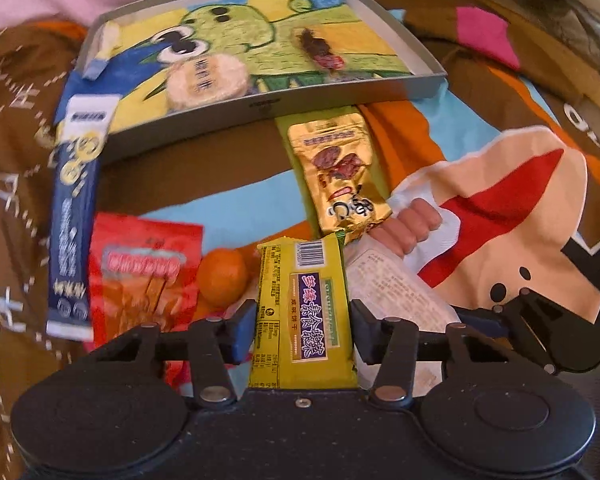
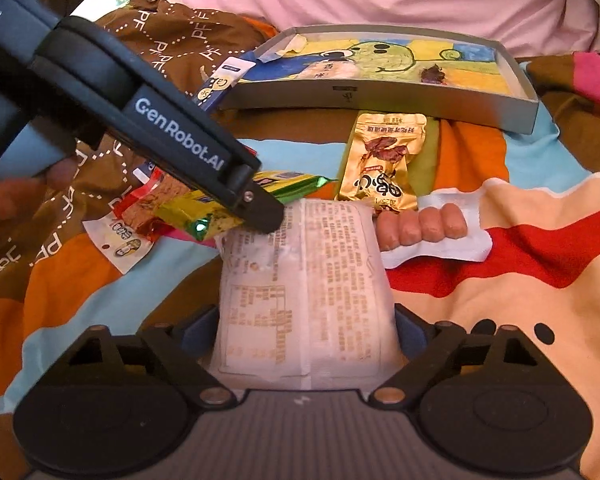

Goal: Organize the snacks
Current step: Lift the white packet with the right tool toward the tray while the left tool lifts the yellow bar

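My left gripper is shut on a yellow-green snack bar, held lengthwise between its fingers above the bedspread. From the right wrist view this gripper reaches in from the upper left with the bar. My right gripper is shut on a white printed packet, its pads pressing both long sides. The grey tray with a cartoon lining lies beyond, holding a round cracker and a dark snack. A gold packet and a sausage pack lie just before the tray.
A blue stick pack leans over the tray's left corner. A red packet and an orange lie at the left. A small white sachet rests on the patterned bedspread. A person's fingers hold the left gripper.
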`<act>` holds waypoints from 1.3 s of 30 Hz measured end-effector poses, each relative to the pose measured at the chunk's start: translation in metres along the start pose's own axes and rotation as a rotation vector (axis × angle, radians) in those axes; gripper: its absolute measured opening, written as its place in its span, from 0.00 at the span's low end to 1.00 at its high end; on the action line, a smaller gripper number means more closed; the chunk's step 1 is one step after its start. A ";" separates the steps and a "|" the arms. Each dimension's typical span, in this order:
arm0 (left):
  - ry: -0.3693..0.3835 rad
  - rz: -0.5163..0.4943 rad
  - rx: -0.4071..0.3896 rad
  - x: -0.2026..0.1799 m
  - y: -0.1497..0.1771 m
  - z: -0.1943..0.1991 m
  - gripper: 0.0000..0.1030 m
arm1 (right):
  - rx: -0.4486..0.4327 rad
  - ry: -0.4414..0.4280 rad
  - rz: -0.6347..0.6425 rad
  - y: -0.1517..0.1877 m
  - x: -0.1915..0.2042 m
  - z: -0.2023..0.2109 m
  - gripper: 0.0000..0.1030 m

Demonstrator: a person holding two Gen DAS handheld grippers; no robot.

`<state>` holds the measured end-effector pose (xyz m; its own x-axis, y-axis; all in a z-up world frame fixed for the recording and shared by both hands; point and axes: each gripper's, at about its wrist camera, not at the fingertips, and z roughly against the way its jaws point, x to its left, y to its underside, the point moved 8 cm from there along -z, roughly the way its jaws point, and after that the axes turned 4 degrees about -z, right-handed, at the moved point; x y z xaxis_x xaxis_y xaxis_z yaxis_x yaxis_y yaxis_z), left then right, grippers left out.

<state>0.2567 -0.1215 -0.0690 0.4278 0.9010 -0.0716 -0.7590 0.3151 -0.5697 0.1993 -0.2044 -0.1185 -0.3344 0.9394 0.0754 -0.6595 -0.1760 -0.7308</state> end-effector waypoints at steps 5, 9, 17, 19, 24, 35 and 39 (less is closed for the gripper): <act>0.011 0.081 -0.002 0.011 0.012 0.010 0.49 | 0.013 0.011 0.018 0.001 0.002 0.004 0.85; 0.012 0.095 -0.013 0.014 0.022 0.017 0.49 | 0.018 -0.006 0.024 0.000 0.002 0.002 0.89; 0.037 0.146 -0.044 0.015 0.033 0.023 0.48 | 0.003 0.040 0.011 0.000 0.001 0.002 0.80; 0.048 0.169 -0.045 0.015 0.039 0.025 0.48 | -0.003 0.086 0.028 0.003 0.002 0.008 0.79; 0.074 0.210 -0.045 0.011 0.053 0.031 0.48 | -0.038 0.199 0.146 0.013 0.006 0.030 0.78; 0.039 0.205 -0.092 -0.004 0.062 0.043 0.48 | -0.120 0.393 0.427 0.018 0.020 0.038 0.78; 0.004 0.192 -0.120 -0.008 0.055 0.047 0.48 | -0.167 0.446 0.500 0.015 0.022 0.039 0.78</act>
<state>0.1886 -0.0972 -0.0610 0.2831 0.9397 -0.1918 -0.7631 0.0995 -0.6386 0.1559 -0.1980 -0.1012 -0.2389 0.7947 -0.5580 -0.3736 -0.6057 -0.7025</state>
